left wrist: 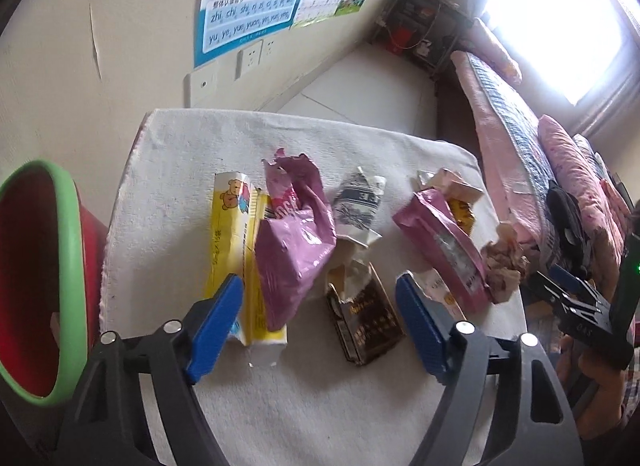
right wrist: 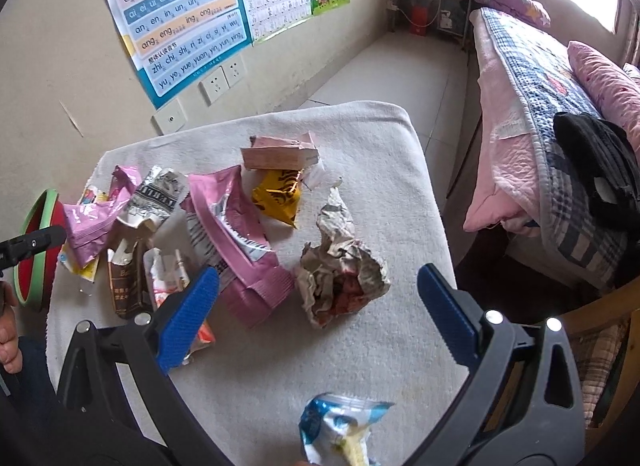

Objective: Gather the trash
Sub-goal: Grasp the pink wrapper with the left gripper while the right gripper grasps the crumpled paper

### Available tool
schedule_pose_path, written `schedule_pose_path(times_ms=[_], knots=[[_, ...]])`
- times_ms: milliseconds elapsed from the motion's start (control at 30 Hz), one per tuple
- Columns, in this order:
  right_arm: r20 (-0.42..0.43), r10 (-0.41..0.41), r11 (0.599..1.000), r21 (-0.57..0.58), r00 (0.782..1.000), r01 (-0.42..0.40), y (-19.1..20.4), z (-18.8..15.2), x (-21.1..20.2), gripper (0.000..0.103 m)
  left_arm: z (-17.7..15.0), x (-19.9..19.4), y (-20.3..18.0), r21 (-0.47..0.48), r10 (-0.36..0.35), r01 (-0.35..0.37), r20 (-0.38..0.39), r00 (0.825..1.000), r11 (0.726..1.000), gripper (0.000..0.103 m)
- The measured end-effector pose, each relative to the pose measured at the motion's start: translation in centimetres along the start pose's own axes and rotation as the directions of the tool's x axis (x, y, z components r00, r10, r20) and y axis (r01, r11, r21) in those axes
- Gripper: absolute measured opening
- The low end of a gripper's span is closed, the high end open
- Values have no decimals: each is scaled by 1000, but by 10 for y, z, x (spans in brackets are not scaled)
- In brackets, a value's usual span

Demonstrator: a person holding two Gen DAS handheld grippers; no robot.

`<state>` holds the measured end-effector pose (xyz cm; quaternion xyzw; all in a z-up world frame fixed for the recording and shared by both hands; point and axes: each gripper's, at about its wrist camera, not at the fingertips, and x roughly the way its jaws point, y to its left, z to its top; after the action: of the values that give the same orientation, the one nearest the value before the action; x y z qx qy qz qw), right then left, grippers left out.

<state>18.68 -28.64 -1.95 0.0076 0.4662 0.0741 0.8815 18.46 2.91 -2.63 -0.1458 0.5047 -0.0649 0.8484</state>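
Observation:
Several pieces of trash lie on a table under a white cloth (left wrist: 192, 145). In the left wrist view: a yellow bear wrapper (left wrist: 234, 234), a pink bag (left wrist: 292, 250), a dark brown box (left wrist: 366, 322), a second pink bag (left wrist: 444, 246). My left gripper (left wrist: 320, 306) is open and empty, above the pink bag and brown box. In the right wrist view my right gripper (right wrist: 318, 298) is open and empty over a crumpled paper wrapper (right wrist: 340, 274). A pink bag (right wrist: 236, 242), a yellow packet (right wrist: 278, 195), a pink box (right wrist: 280, 155) and a blue-white wrapper (right wrist: 340, 426) lie around.
A red bin with a green rim (left wrist: 36, 278) stands left of the table; it also shows in the right wrist view (right wrist: 36, 250). A wall with posters (right wrist: 180, 17) is behind. A bed with pink and plaid covers (right wrist: 540, 105) is to the right.

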Motion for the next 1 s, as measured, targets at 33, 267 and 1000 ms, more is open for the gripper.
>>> schedule_pose_path(times_ms=[33,267,1000], knots=[[-4,1,1000,1,1000,-1,-1,0,3,98,2,2,1,-3,-4,4,-5,1000,1000,72],[-43,9,1000,11,999,-9,-8,4,23,88,9,21,2,-15,-7,7,-38,999,1000,61],[-40,-45,999,-19,998,44,-15,2,18,30,4,8,-17,73,10,-9,-17,1000,997,8]])
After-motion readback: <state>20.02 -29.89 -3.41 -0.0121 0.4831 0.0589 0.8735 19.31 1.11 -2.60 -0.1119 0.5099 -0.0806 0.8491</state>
